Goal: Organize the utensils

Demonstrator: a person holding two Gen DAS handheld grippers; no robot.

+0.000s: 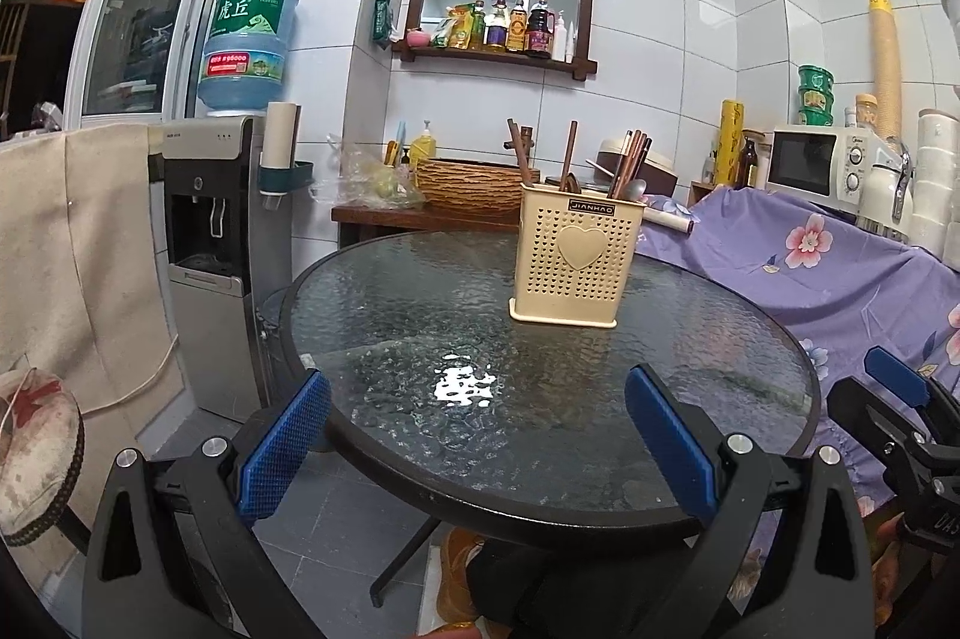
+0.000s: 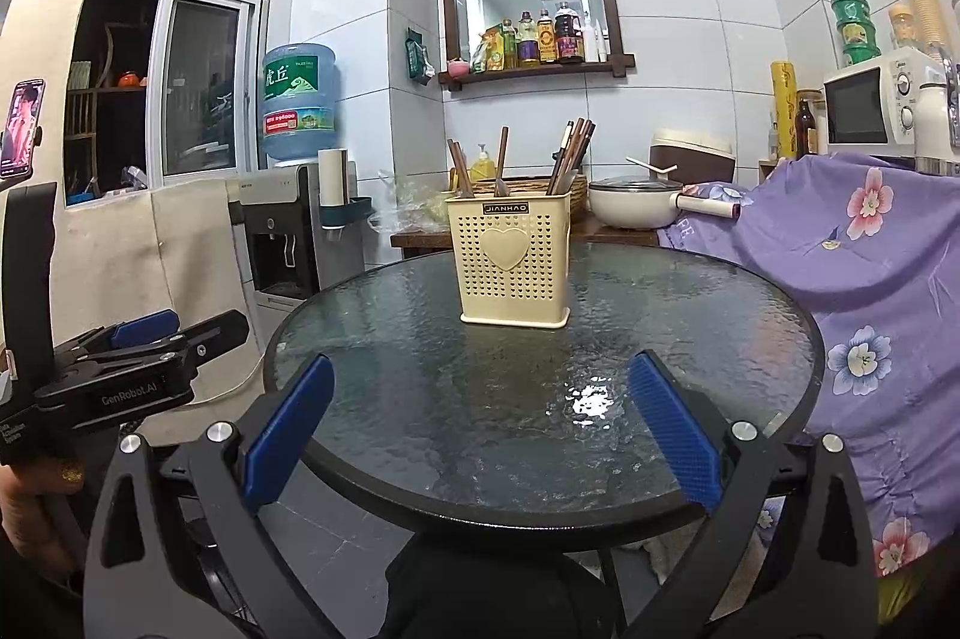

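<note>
Left gripper (image 1: 477, 411): jaws spread wide, nothing between the blue pads (image 1: 282, 450), held low at the near rim of the round glass table (image 1: 384, 339). Right gripper (image 2: 480, 408): likewise spread wide and empty, at the same near edge, beside the left one. Cream perforated utensil holder (image 1: 573, 261) upright on the far half of the tabletop, well apart from both grippers, heart emblem facing the cameras. Inside: brown chopsticks (image 1: 630, 159) leaning in the right compartment, more wooden handles (image 2: 501, 159) standing to the left and centre, a metal spoon (image 1: 635, 189) showing at the rim. No loose utensils visible on the glass.
</note>
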